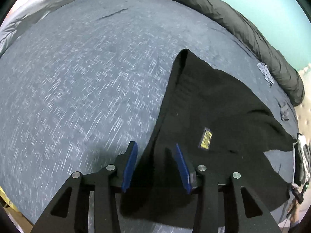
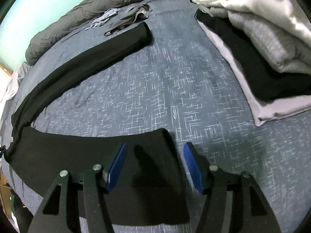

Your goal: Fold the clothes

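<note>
Black trousers [image 1: 213, 104] lie spread on the blue patterned bed sheet [image 1: 77, 81], with a small yellow logo [image 1: 206, 138] near my left gripper. My left gripper [image 1: 155, 144] is open, and the garment's left edge lies between its blue pads. In the right wrist view the trousers [image 2: 81, 155] show two legs. One leg end [image 2: 142, 34] lies far off. The other leg end [image 2: 155, 141] sits between the fingers of my open right gripper [image 2: 155, 145]. Whether either gripper touches the cloth cannot be told.
A stack of folded clothes [image 2: 262, 48] in white, grey and black sits at the right. A rolled dark grey duvet [image 2: 77, 13] runs along the far side by the green wall. Small loose garments [image 2: 134, 15] lie near it. Pale bedding [image 1: 38, 3] lies at the far left.
</note>
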`<state>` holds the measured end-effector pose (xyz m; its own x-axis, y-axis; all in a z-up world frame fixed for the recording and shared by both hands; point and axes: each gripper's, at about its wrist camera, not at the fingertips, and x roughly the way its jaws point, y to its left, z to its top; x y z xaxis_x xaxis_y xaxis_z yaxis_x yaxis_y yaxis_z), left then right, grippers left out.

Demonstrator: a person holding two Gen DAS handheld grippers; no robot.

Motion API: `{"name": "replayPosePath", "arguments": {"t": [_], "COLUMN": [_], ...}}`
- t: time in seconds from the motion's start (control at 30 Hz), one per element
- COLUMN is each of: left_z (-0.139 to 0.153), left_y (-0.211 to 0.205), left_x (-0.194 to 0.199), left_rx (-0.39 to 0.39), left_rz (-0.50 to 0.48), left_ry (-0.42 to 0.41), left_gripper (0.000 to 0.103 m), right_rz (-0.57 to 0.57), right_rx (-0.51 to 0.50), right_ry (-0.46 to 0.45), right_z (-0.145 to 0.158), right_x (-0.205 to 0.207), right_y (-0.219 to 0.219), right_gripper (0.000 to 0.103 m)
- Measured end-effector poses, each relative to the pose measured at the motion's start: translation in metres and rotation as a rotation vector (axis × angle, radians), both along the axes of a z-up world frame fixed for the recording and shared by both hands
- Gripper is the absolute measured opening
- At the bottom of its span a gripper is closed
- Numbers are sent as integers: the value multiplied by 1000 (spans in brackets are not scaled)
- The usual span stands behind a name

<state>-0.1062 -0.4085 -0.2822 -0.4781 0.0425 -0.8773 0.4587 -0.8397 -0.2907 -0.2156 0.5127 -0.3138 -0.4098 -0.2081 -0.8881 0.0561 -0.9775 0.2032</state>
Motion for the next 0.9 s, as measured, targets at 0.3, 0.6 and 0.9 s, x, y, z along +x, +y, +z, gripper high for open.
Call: {"name": "replayPosePath", "arguments": {"t": [0.3,0.6,0.9], "left_z": [-5,-1,4], "left_y": [2,7,14], "left_x": [-17,-17,-20], "left_rx": [21,73,255], "left_rz": [-35,-67,-106], "left_ry": [2,38,120], "left_gripper": [45,7,4], "right_rz": [40,33,18], "right_rx": [18,32,30], "right_ry": [11,30,17], "right_z": [-11,-7,-7], "right_x": [-3,0,2], "right_y": [-4,-1,-3], "right_gripper": [29,15,15]}}
